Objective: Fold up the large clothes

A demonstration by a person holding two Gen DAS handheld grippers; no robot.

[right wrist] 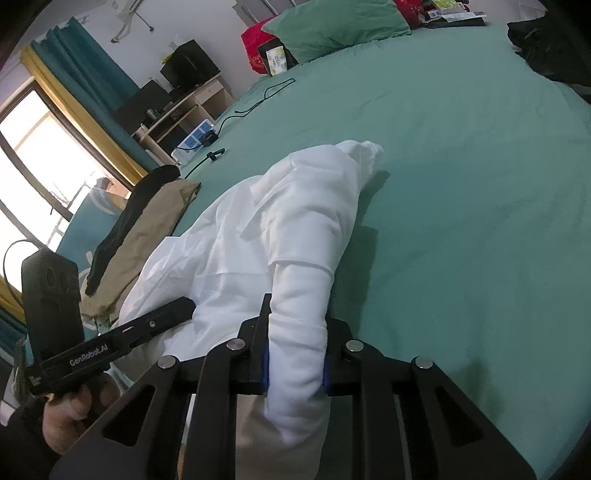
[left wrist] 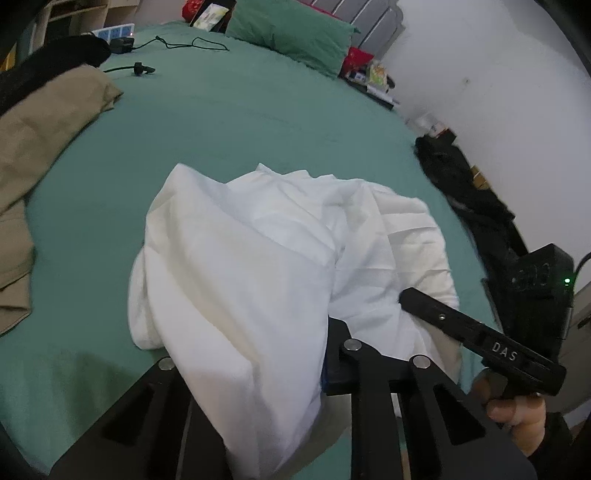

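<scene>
A large white garment [left wrist: 258, 240] lies bunched on the green bed sheet [left wrist: 221, 122], its near edge lifted. My left gripper [left wrist: 293, 350] is shut on a thick fold of it; the cloth drapes over and hides the left finger. In the right wrist view my right gripper [right wrist: 295, 354] is shut on a rolled edge of the white garment [right wrist: 295, 221], blue pads pressing both sides. Each gripper shows side-on in the other's view: the right gripper's body [left wrist: 480, 339] held by a hand [left wrist: 517, 413], and the left gripper's body [right wrist: 110, 343].
A tan garment [left wrist: 44, 129] with a black one on it lies at the bed's left edge. Another black garment [left wrist: 472, 199] lies along the right edge. A green pillow [left wrist: 295, 33], a power strip [left wrist: 114, 33] and cables [left wrist: 192, 44] sit at the far end.
</scene>
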